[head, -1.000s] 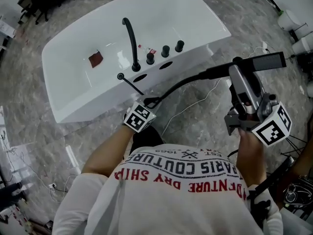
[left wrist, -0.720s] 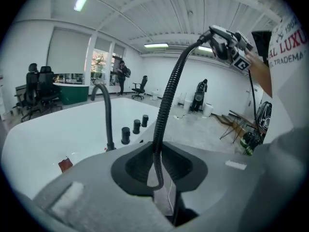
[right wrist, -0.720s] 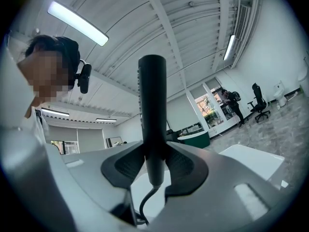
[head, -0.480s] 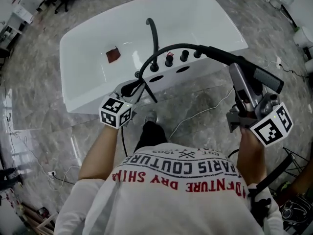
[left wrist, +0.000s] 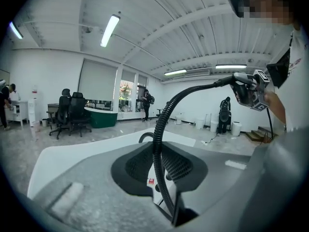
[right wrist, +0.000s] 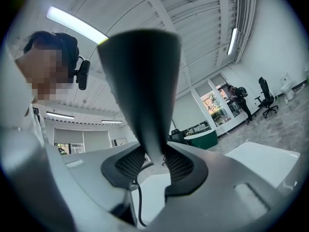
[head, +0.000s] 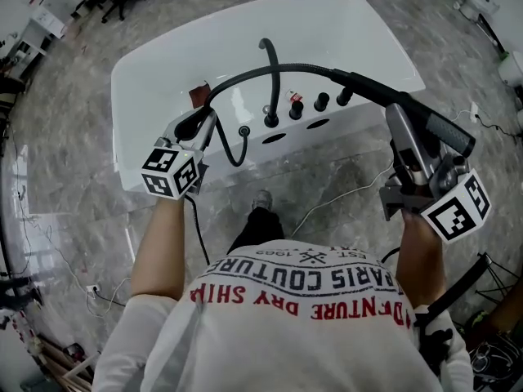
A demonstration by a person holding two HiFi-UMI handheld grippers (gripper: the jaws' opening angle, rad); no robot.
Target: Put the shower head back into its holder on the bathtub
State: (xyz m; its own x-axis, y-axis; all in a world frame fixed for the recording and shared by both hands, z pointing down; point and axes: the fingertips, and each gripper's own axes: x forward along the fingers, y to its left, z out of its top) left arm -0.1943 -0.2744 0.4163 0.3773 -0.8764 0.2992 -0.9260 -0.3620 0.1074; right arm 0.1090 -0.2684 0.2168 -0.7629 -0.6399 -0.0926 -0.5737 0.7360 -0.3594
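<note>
The white bathtub (head: pixel 343 31) fills the top of my head view, standing on a grey marbled floor (head: pixel 73 178). A black ribbed hose (head: pixel 270 70) arches above the tub's near edge, running from my left gripper (head: pixel 203 122) across to my right gripper (head: pixel 406 125). My left fingers are clamped on the hose, which rises between them in the left gripper view. My right fingers are clamped on the neck of the black shower head (head: pixel 445 131), which is held in the air over the floor beside the tub's near right corner, clear of the tub. On the tub deck stand a curved black spout (head: pixel 270 76) and a row of black knobs (head: pixel 321 101).
</note>
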